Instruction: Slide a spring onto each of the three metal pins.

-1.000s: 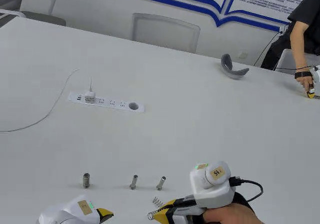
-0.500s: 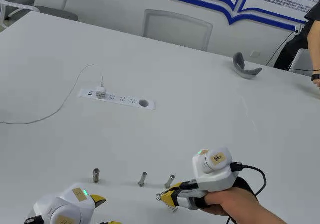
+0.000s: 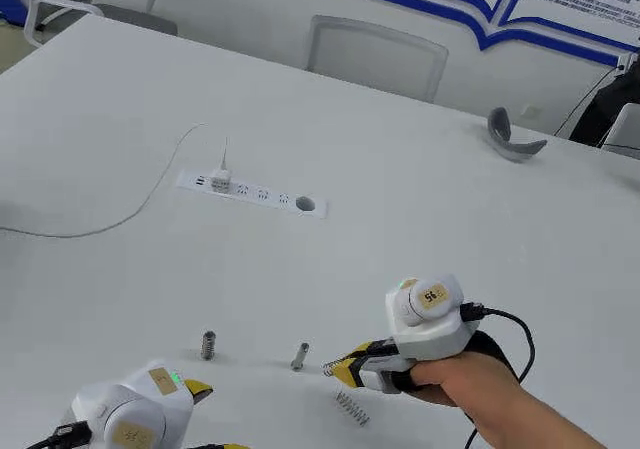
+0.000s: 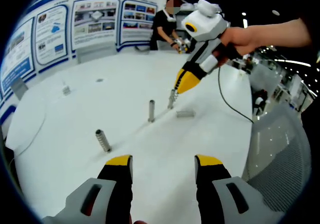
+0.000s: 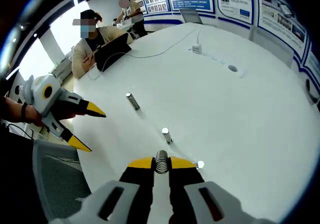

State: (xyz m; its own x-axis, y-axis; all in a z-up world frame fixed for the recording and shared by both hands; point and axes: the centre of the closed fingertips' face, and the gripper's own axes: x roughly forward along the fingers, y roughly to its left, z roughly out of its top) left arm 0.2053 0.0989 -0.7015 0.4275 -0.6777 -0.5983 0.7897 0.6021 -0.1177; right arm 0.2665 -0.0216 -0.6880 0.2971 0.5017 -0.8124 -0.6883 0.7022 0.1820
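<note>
Three metal pins stand in a row near the table's front edge. The left pin (image 3: pixel 208 345) (image 4: pixel 103 140) (image 5: pixel 132 101) wears a spring. The middle pin (image 3: pixel 300 356) (image 4: pixel 151 111) (image 5: pixel 166 135) is bare. My right gripper (image 3: pixel 337 369) (image 5: pixel 160 165) is shut on a small spring (image 5: pixel 160 160) (image 3: pixel 328 368), held at the third pin (image 5: pixel 200 164) (image 4: pixel 171 100), whose top shows just beside the jaws. Another spring (image 3: pixel 350 407) (image 4: pixel 185 114) lies loose on the table. My left gripper (image 3: pixel 208 418) (image 4: pixel 163 161) stands open and holds nothing, at the front left.
A white power strip (image 3: pixel 250 192) with a plugged charger and a thin cable lies mid-table. A grey curved object (image 3: pixel 515 139) rests at the far right edge. A grey chair (image 3: pixel 375 54) stands behind the table. A person with a laptop (image 5: pixel 95 39) sits at the table.
My right gripper has carried its spring up and forward from near the loose spring to the rightmost pin. The left gripper has stayed put; the head camera has shifted.
</note>
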